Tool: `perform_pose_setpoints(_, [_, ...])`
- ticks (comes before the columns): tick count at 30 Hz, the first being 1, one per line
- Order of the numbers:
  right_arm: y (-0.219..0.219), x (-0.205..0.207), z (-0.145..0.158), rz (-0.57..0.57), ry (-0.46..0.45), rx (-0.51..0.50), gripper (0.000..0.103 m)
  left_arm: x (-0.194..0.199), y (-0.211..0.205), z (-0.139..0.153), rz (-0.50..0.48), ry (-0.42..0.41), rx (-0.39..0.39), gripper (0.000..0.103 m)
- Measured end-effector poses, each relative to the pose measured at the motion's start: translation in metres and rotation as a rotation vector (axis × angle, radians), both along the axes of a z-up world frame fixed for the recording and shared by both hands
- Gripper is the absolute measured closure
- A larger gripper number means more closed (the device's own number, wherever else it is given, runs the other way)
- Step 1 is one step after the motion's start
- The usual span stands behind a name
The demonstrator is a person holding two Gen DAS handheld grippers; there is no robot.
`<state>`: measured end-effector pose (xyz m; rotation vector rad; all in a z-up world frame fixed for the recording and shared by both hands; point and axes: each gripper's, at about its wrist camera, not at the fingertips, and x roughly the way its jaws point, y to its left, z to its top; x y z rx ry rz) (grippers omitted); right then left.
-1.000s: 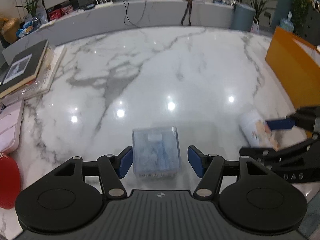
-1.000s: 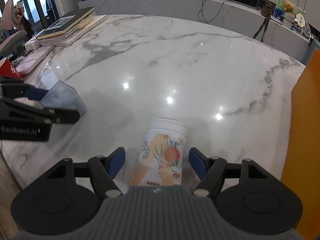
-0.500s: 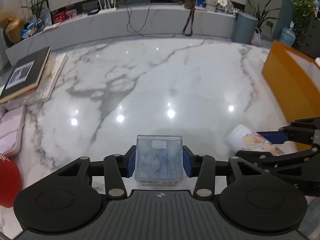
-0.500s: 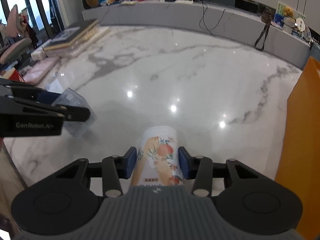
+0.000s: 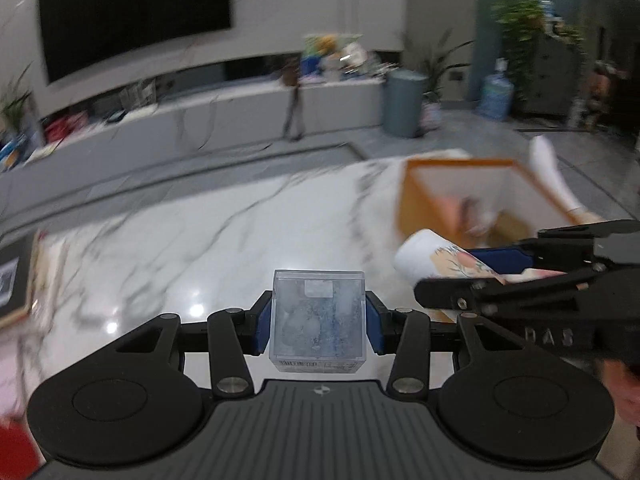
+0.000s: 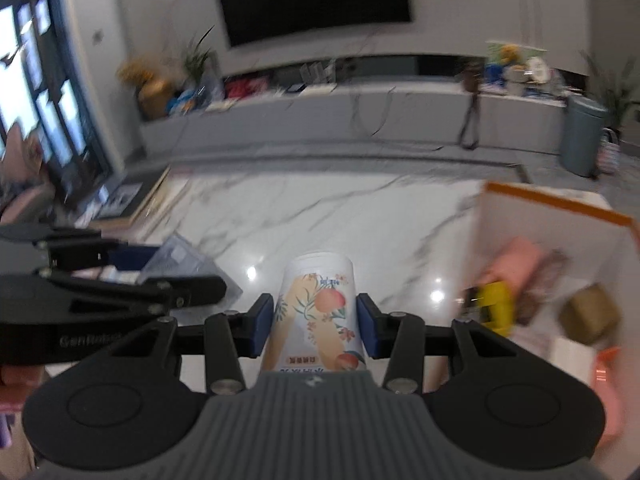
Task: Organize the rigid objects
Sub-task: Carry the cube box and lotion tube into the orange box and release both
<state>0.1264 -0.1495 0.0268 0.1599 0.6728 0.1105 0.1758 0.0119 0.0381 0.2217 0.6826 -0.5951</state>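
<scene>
Clear plastic box (image 5: 318, 318) sits clamped between the blue pads of the left gripper (image 5: 319, 325), clear of the marble table (image 5: 224, 248). Right gripper (image 6: 316, 325) is closed on the floral cup (image 6: 316, 312) (lying along the fingers) — orange bin (image 6: 560, 204) just beside, to the right.

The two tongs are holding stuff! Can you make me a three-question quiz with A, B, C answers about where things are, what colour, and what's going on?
1. Where is the orange box from the peach cup?
A. To its right
B. To its left
C. Under it

2. What colour are the pads on the left tongs?
A. Red
B. Blue
C. Green

3. What are the right tongs doing?
A. Hanging open
B. Squeezing the cup
C. Resting in the box

Answers: 1 A, the box fills the right of the right wrist view. 2 B, blue pads press the clear case. 3 B, both pads touch the cup's sides.
</scene>
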Motion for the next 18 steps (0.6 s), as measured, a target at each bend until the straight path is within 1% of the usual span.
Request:
perform_pose_setpoints(4, [-0.051, -0.018, 0.017, -0.120, -0.031, 0.041, 0.058, -0.008, -0.047, 0.014, -0.116, -0.038, 0.002, 0.051])
perform_pose_setpoints(6, [-0.077, -0.025, 0.017, -0.195, -0.026, 0.062, 0.058, -0.012, -0.071, 0.016, -0.183, -0.051, 0.012, 0.051])
perform_pose_setpoints(8, [-0.100, -0.030, 0.011, -0.257, -0.006, 0.085, 0.058, -0.018, -0.096, 0.014, -0.251, -0.063, 0.043, 0.051])
perform_pose_setpoints(10, [-0.124, -0.036, 0.001, -0.318, 0.028, 0.100, 0.058, -0.025, -0.120, 0.007, -0.327, -0.090, 0.104, 0.051])
perform_pose_setpoints(12, [-0.139, -0.037, -0.011, -0.353, 0.065, 0.109, 0.058, -0.031, -0.143, -0.002, -0.406, -0.115, 0.173, 0.051])
perform_pose_setpoints(15, [-0.148, -0.038, -0.028, -0.355, 0.120, 0.135, 0.058, -0.033, -0.173, -0.018, -0.491, -0.128, 0.274, 0.051])
perform_pose_setpoints(18, [-0.155, -0.038, -0.036, -0.347, 0.161, 0.147, 0.057, -0.026, -0.195, -0.033, -0.528, -0.133, 0.361, 0.051])
